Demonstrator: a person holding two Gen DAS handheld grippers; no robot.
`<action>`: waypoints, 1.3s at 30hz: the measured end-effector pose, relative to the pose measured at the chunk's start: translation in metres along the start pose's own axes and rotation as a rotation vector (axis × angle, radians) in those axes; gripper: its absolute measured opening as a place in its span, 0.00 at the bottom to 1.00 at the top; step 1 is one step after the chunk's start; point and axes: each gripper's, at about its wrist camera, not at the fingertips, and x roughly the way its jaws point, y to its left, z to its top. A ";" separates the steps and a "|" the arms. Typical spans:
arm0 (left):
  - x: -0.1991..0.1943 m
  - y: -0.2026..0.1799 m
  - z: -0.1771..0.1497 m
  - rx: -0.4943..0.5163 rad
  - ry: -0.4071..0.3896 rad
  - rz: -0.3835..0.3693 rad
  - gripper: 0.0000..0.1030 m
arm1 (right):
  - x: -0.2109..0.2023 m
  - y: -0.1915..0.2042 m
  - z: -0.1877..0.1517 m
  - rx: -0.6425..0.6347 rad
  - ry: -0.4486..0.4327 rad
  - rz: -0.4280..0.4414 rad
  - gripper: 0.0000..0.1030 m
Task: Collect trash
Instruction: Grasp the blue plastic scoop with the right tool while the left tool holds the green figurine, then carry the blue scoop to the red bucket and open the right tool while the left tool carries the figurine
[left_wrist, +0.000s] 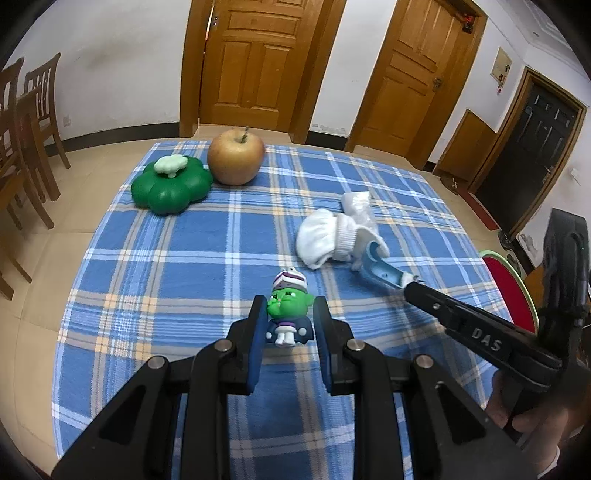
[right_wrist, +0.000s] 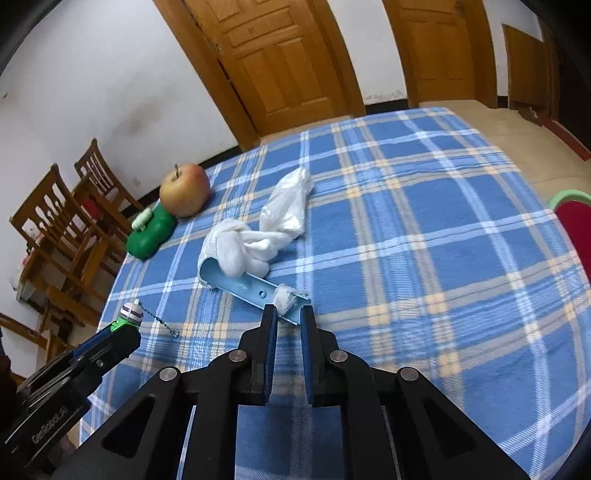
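Note:
My left gripper (left_wrist: 290, 303) is shut on a small green-faced figurine (left_wrist: 287, 317) with a striped purple cap, low over the blue plaid tablecloth (left_wrist: 184, 258). Its bead chain (right_wrist: 162, 321) trails on the cloth. A long light-blue plastic piece (right_wrist: 243, 284) lies on the table with a small white wad (right_wrist: 284, 297) at its near end. My right gripper (right_wrist: 289, 313) is shut on that near end, as the left wrist view also shows at the right gripper (left_wrist: 412, 290). A white sock (right_wrist: 236, 247) lies over the piece's far end, and a crumpled clear plastic bag (right_wrist: 288, 203) touches the sock.
An apple (left_wrist: 236, 157) and a green flower-shaped toy (left_wrist: 171, 188) sit side by side at the table's far left. A red stool with a green rim (left_wrist: 509, 291) stands off the right edge. Wooden chairs (right_wrist: 62, 221) stand to the left, wooden doors behind.

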 end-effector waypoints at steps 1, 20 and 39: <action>-0.001 -0.003 0.000 0.004 -0.002 -0.004 0.24 | -0.004 -0.003 0.000 0.005 -0.007 0.001 0.12; -0.005 -0.076 0.009 0.093 0.004 -0.109 0.24 | -0.111 -0.092 -0.013 0.146 -0.194 -0.079 0.12; 0.014 -0.178 0.009 0.238 0.054 -0.208 0.24 | -0.154 -0.222 -0.048 0.416 -0.240 -0.275 0.12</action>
